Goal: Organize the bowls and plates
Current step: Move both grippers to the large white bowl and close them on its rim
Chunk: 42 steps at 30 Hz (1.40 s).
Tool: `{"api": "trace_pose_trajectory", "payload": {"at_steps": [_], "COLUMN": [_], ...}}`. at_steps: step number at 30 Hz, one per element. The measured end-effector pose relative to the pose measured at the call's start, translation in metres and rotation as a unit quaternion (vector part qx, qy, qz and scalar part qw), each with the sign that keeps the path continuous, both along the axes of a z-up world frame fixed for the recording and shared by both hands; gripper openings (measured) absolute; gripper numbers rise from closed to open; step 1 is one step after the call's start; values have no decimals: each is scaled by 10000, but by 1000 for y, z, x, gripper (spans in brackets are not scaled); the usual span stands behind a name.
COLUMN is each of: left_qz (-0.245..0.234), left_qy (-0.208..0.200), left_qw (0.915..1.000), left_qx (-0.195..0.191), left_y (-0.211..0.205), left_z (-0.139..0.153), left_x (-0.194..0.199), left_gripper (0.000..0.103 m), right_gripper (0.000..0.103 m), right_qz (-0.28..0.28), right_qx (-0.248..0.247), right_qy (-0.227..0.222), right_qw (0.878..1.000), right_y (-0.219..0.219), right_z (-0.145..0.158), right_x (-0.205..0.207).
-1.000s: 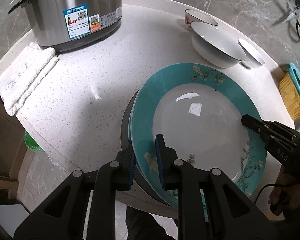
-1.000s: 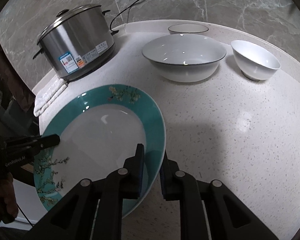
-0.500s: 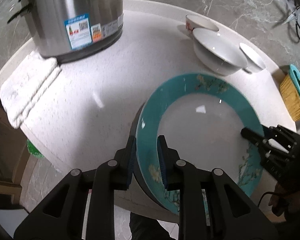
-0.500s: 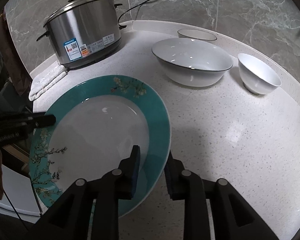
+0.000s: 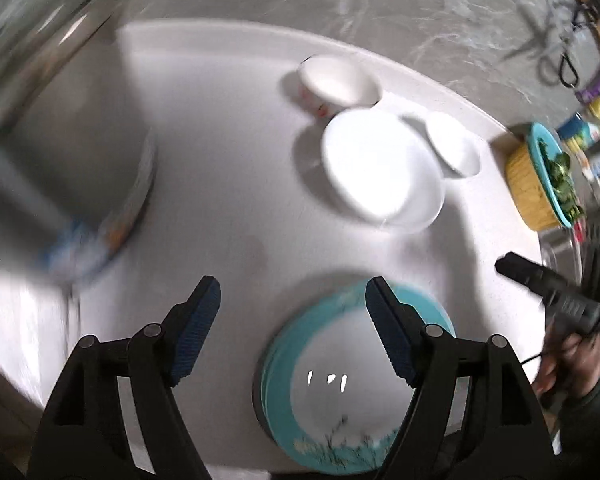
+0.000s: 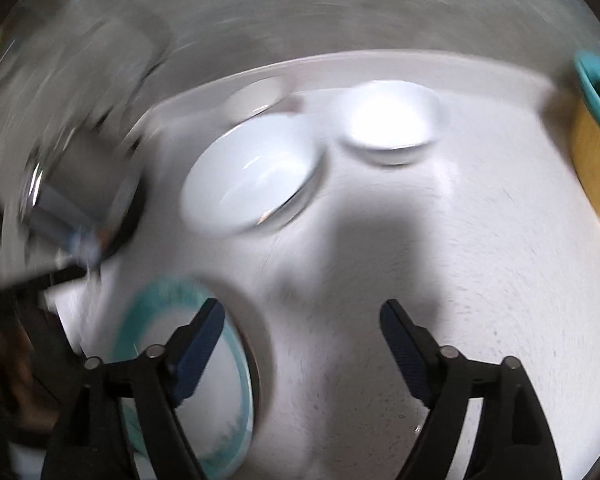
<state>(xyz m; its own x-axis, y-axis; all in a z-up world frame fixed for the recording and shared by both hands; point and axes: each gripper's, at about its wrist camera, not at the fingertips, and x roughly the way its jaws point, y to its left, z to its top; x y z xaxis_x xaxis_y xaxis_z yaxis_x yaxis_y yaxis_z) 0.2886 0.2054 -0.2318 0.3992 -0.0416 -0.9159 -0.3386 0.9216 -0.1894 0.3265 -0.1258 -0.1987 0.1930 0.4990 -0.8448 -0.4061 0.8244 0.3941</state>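
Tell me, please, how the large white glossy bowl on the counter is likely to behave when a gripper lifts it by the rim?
The large white glossy bowl looks ceramic, so probably stiff, fairly heavy and breakable. Its shiny glaze may slip between fingers. Its curved wall could let it tilt in a one-sided rim grip, perhaps knocking the small white bowl close beside it.

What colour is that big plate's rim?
Teal, with a white centre: the plate shows best in the left wrist view.

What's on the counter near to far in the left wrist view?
Teal-rimmed plate nearest, on a stack → large white bowl → patterned small bowl farthest. The plain small white bowl sits beside the large one, so its rank is unclear.
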Motion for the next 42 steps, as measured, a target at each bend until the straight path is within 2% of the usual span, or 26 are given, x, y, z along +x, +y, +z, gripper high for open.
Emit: {"api": "trace_pose_trajectory", "payload": {"at_steps": [2,5,8,10,12,14,17,20,22,23,26,28,30,31,37,42], "left_qz": [-244,-446,-411,-472,-490,-459,-502,-526,-495,-468,-478,-530,-574,-626,-702,-940], "left_qy": [35,161,426,549,682,765,813,838,843,817,785,862,877,858,862,709], "left_qw": [9996,9988,9982,9974,9965,9959,9951,9947,9949,9952,9956,9948,9944,9943,9937,9930], "left_qx": [136,101,-22,-49,-10,-134,-243,-263,-259,-257,-195,-129,-94,-66,160,131], "left_y": [4,8,15,16,14,18,19,22,25,28,34,36,36,35,26,4], "left_z": [1,-12,-34,-50,-63,-75,-88,-95,-98,-99,-98,-100,-101,-100,-87,-64], "left_x": [33,77,114,134,143,150,160,168,173,175,184,187,191,192,194,189], "left_gripper": [74,74,74,74,74,74,74,72,71,71,50,21,19,13,13,13], "right_gripper": [87,87,86,82,81,80,75,66,53,51,44,20,13,12,10,10], "right_qz": [-168,-118,65,71,84,139,99,129,180,188,214,273,298,294,304,152], "right_qx": [58,-225,-292,-336,-361,-479,-388,-356,-339,-335,-363,-383,-429,-430,-440,-281], "right_qy": [317,163,269,428,594,731,966,947,972,980,930,958,927,910,918,929], "right_qw": [9993,9995,9992,9985,9975,9961,9945,9948,9945,9944,9948,9943,9943,9945,9943,9952], "right_y": [4,23,48,61,72,81,84,89,92,93,95,97,99,98,92,60], "right_z": [4,9,-2,-15,-28,-43,-61,-68,-71,-72,-74,-76,-78,-78,-76,-60], "right_x": [23,47,68,80,91,97,103,107,110,111,113,114,114,113,110,95]}}
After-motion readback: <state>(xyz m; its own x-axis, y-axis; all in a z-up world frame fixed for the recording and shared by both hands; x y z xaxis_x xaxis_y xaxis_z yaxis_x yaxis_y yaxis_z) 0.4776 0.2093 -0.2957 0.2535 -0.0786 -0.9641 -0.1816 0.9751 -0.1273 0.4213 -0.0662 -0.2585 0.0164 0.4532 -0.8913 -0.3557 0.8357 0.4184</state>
